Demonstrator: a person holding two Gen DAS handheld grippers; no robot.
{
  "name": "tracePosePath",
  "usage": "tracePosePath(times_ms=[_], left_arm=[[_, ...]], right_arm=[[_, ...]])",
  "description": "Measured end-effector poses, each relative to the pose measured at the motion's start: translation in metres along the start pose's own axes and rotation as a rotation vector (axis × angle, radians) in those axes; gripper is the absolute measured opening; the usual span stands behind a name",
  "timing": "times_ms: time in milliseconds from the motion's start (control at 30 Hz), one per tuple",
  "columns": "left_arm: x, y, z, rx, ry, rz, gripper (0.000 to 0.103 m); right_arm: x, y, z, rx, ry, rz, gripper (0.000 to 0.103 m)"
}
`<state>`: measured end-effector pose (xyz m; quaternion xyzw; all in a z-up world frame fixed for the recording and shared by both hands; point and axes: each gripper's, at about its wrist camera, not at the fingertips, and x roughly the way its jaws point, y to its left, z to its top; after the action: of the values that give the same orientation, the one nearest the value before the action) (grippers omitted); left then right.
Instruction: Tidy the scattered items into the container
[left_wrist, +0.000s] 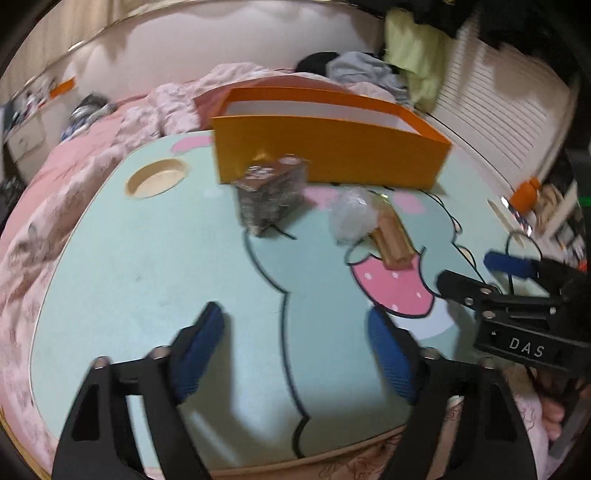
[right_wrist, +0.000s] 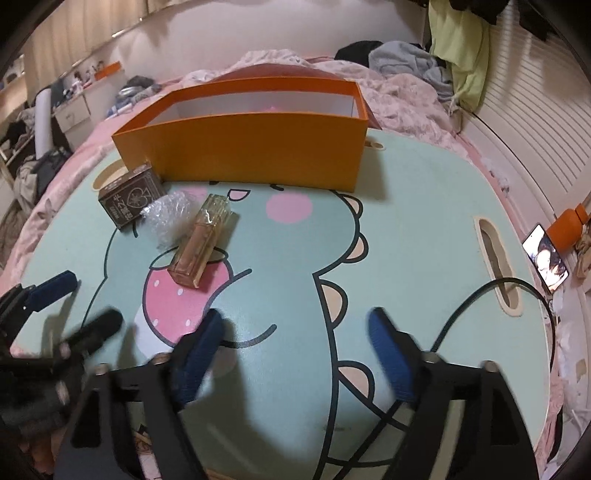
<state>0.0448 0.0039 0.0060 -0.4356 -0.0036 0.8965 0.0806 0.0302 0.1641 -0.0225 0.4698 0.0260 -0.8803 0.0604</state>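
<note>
An open orange box (left_wrist: 328, 155) (right_wrist: 258, 147) stands at the far side of a mint cartoon table (left_wrist: 147, 258) (right_wrist: 406, 229). In front of it lie a dark card deck box (left_wrist: 271, 192) (right_wrist: 129, 197), a crumpled clear plastic wrap (left_wrist: 351, 214) (right_wrist: 170, 218) and a clear gold rectangular bottle (left_wrist: 393, 240) (right_wrist: 203, 243). My left gripper (left_wrist: 295, 343) (right_wrist: 70, 299) is open and empty, over the near table. My right gripper (right_wrist: 295, 343) (left_wrist: 476, 269) is open and empty, near the front edge, right of the bottle.
The table sits on a bed with pink bedding (left_wrist: 55, 192) and clothes (right_wrist: 406, 55). The table has a round cup recess (left_wrist: 157, 179) and a slot (right_wrist: 496, 266) with a black cable (right_wrist: 498, 291). A phone (right_wrist: 546, 260) and an orange bottle (right_wrist: 567, 221) sit at right.
</note>
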Motion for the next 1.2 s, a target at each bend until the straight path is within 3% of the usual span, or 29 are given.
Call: tracePosePath(times_ms=[67,100,133,433,467,500,533,600,633,900,1033,1167,1200], left_arm=[[0.004,-0.008,-0.001,0.044,0.004,0.035,0.092],[0.005,-0.01,-0.002,0.049,0.011,0.041,0.101],[0.006,-0.01,-0.001,0.047,0.018,0.044,0.103],[0.006,-0.006,0.0,0.03,0.018,0.051,0.103],[0.007,-0.006,0.0,0.03,0.018,0.052,0.103],[0.007,-0.006,0.0,0.029,0.018,0.052,0.103],[0.007,-0.006,0.001,0.028,0.017,0.051,0.103],[0.007,-0.005,0.0,0.026,0.015,0.049,0.103],[0.007,-0.004,0.0,0.022,0.012,0.048,0.103],[-0.007,0.031,-0.005,-0.156,-0.077,-0.061,0.103],[-0.011,0.038,-0.007,-0.202,-0.101,-0.096,0.103],[-0.009,0.034,-0.005,-0.188,-0.093,-0.077,0.103],[-0.009,0.034,-0.005,-0.187,-0.09,-0.076,0.103]], right_arm=[[0.003,-0.003,0.001,0.009,0.008,-0.001,0.094],[0.003,-0.002,0.001,0.009,0.009,-0.002,0.095],[0.003,-0.001,0.001,0.01,0.009,-0.002,0.095],[0.003,-0.002,0.002,0.011,0.006,0.0,0.096],[0.002,-0.002,0.002,0.012,-0.005,0.002,0.091],[0.0,-0.002,0.002,0.014,-0.021,0.008,0.077],[-0.002,-0.004,0.002,0.021,-0.037,0.023,0.07],[-0.006,-0.007,0.002,0.038,-0.058,0.069,0.041],[-0.007,-0.006,0.004,0.036,-0.057,0.082,0.036],[-0.018,0.024,0.035,-0.059,-0.124,0.221,0.034],[0.001,0.039,0.05,-0.074,-0.061,0.204,0.034],[0.024,0.048,0.05,-0.108,0.022,0.125,0.033],[0.023,0.047,0.047,-0.112,-0.004,0.114,0.021]])
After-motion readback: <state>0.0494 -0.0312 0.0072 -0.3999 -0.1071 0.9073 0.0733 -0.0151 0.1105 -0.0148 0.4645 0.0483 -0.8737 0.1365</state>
